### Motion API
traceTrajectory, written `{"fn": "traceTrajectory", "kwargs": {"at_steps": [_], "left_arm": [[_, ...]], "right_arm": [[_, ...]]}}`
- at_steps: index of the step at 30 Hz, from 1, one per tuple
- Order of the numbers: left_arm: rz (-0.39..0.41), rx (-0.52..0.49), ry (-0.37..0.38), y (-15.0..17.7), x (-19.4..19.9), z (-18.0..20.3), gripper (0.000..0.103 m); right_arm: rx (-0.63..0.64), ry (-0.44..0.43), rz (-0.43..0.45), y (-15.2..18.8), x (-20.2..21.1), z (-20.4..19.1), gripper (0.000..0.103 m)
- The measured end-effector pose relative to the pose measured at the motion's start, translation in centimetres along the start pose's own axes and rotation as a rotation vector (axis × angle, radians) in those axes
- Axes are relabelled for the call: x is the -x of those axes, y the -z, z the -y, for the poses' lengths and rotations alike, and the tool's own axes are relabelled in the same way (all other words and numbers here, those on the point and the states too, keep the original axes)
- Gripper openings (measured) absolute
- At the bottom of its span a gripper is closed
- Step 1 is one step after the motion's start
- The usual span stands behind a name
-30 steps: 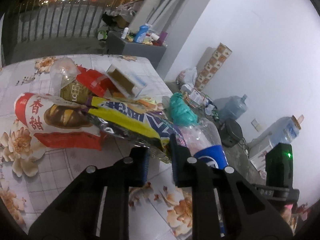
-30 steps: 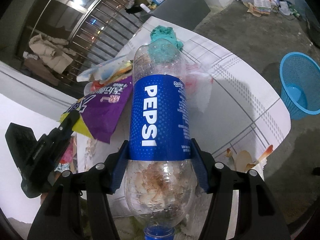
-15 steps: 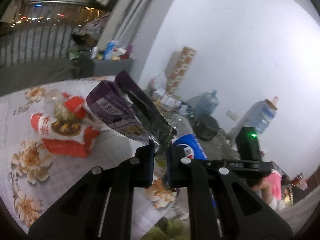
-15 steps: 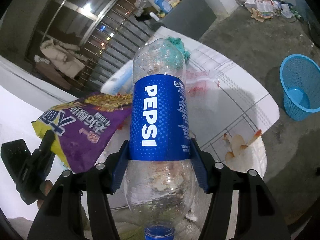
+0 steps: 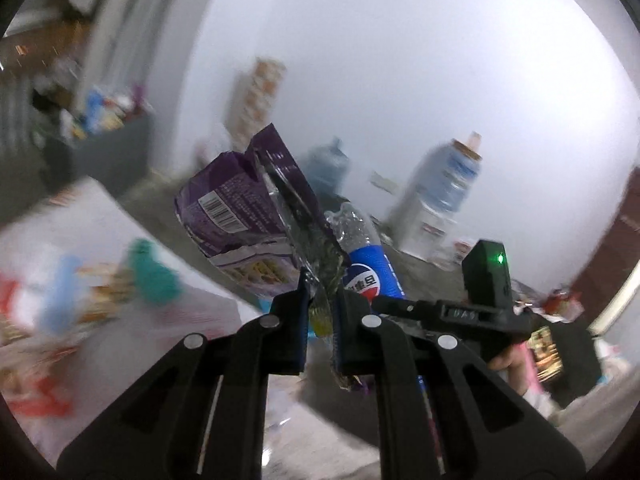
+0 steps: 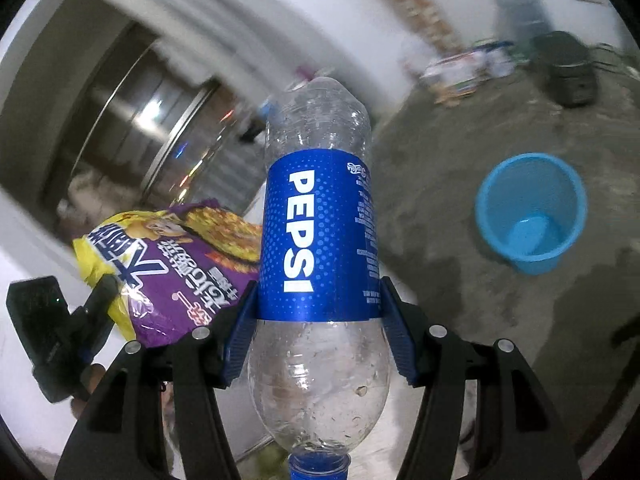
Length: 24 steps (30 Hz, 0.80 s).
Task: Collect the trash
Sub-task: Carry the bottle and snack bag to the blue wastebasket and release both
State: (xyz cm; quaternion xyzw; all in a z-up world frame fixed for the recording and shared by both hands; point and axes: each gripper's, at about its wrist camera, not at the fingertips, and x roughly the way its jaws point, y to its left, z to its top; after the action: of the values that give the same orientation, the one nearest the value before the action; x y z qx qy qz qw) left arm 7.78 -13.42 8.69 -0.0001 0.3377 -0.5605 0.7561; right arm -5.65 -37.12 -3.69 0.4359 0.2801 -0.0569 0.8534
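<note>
Bottle: clear Pepsi bottle (image 6: 318, 240) with blue label, empty, cap end toward the camera, base pointing away; held up off the table between the right gripper's pads.
Right gripper (image 6: 318, 320): jaws set wide and pressed on both sides of the bottle at the label's lower edge; blue fingers (image 6: 240, 336) in contact with the plastic.
Wrapper: purple and yellow snack bag (image 5: 256, 216), crumpled, barcode side facing the left wrist camera; lifted clear of the table, standing up from the left gripper.
Left gripper (image 5: 322, 320): jaws nearly closed, pinching the bag's lower edge; jaws have just been closing, with the bag between them.
Relation: bag just left of the bottle in the right wrist view; touching or apart cannot be told.
Basket: blue plastic waste basket (image 6: 530, 212) on the concrete floor, to the right and beyond the bottle, well apart, upright.
Table: white floral cloth (image 5: 100, 216) at left, blurred; remaining litter on it, including a teal lump (image 5: 154, 276).
</note>
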Motion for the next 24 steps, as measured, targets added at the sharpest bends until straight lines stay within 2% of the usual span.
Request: {"fn": "traceTrajectory", "kwargs": {"at_steps": [4, 8, 10, 13, 19, 20, 21, 22, 23, 24], "left_arm": [[-0.134, -0.039, 0.063, -2.0, -8.0, 0.2, 0.008], [-0.315, -0.043, 0.113, -2.8, -17.7, -0.7, 0.008], [-0.403, -0.037, 0.13, -2.7, -22.4, -1.0, 0.008], [-0.53, -0.032, 0.115, -1.6, -30.1, -1.9, 0.008], [-0.657, -0.036, 0.081, -0.4, -40.8, -2.4, 0.009], [-0.679, -0.04, 0.063, 0.0, -42.9, -2.2, 0.013], [-0.694, -0.041, 0.037, 0.2, -44.4, -2.3, 0.022], [-0.708, -0.04, 0.002, 0.5, -45.7, -2.6, 0.039], [-0.716, -0.037, -0.039, 0.9, -47.1, -2.9, 0.048], [-0.716, -0.038, -0.068, 1.0, -48.0, -3.3, 0.048]], "right_arm": [[-0.114, 0.082, 0.069, -1.4, 1.2, 5.0, 0.058], [-0.23, 0.14, 0.08, -2.5, 0.3, 9.4, 0.058], [-0.3, 0.164, 0.066, -3.1, -1.0, 12.1, 0.058], [-0.376, 0.192, 0.04, -4.3, -3.9, 15.5, 0.058], [-0.541, 0.196, -0.055, -6.1, -9.8, 23.7, 0.059], [-0.573, 0.206, -0.065, -6.2, -10.8, 24.9, 0.06], [-0.599, 0.209, -0.072, -6.4, -11.6, 26.2, 0.06], [-0.63, 0.201, -0.088, -6.7, -12.8, 27.9, 0.06], [-0.663, 0.201, -0.099, -6.8, -13.9, 29.4, 0.063], [-0.693, 0.203, -0.101, -6.8, -14.6, 30.4, 0.071]]}}
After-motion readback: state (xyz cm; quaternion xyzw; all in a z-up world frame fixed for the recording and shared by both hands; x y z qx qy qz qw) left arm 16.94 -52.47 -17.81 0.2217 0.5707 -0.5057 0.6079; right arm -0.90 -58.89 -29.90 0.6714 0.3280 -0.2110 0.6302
